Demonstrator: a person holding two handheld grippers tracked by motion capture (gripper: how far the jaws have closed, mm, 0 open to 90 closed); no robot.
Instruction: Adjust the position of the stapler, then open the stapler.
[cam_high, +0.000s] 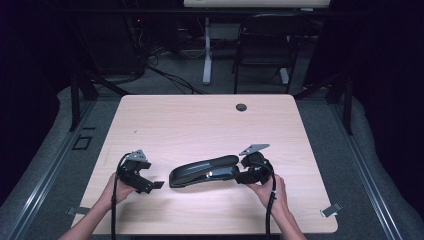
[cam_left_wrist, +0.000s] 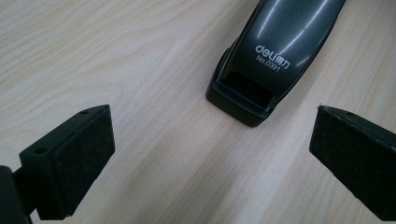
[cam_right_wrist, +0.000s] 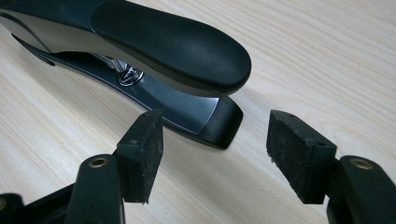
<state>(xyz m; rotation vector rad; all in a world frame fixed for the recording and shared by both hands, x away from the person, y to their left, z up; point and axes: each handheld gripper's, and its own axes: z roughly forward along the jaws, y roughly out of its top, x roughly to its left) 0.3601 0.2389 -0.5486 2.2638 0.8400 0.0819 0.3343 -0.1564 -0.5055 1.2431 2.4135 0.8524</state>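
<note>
Left gripper (cam_high: 156, 185) stands wide open and empty just short of the nose of the long dark-grey plastic stapler (cam_high: 202, 171), which lies lengthwise left-right on the pale wooden table (cam_high: 200, 125), its rear end just ahead of the nearer, partly open right gripper (cam_high: 242, 176).

You've got a light wood-grain rectangular tabletop (cam_high: 200, 125) with a round dark cable grommet (cam_high: 241, 107) near its far edge, right of centre. Behind the table there's a black folding metal chair (cam_high: 265, 47), and left of it the white upright leg of a second desk (cam_high: 207, 50). Black cables (cam_high: 170, 75) trail over the grey carpeted floor (cam_high: 165, 82). Two small grey clips (cam_high: 331, 210) sit at the near corners.
</note>
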